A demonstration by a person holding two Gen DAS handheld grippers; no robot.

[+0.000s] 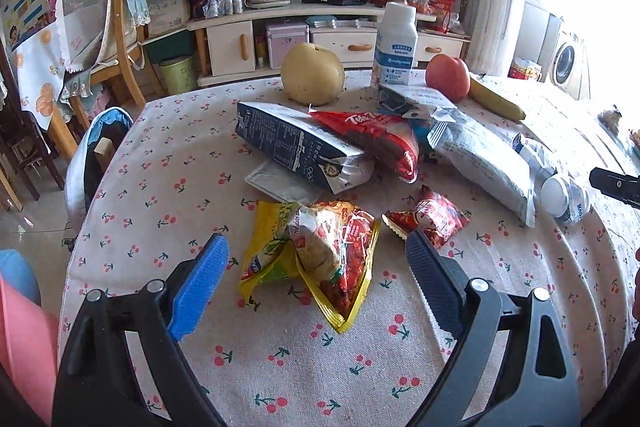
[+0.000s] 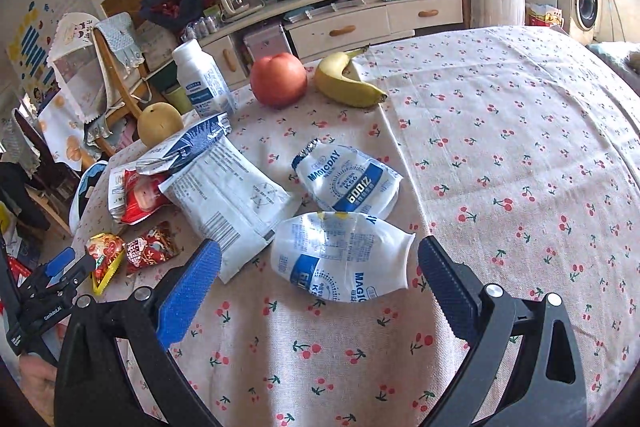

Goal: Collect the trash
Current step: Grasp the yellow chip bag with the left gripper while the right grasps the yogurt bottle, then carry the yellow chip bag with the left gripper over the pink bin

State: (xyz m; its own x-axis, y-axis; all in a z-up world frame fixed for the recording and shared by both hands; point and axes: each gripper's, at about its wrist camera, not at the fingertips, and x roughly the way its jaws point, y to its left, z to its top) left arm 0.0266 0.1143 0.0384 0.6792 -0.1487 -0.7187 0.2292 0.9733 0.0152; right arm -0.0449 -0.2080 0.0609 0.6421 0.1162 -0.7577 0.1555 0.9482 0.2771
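Right wrist: bare tablecloth beside pouches

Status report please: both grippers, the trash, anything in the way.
Left gripper open over the yellow-red snack wrapper. Right gripper open around the crushed white pouch. Nothing held. Path clear; pear, apple, banana sit behind.

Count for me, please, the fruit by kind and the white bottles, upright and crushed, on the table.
Pear: 1
Apple: 1
Banana: 1
Upright white bottle: 1
Crushed white bottles: 2
Total: 6
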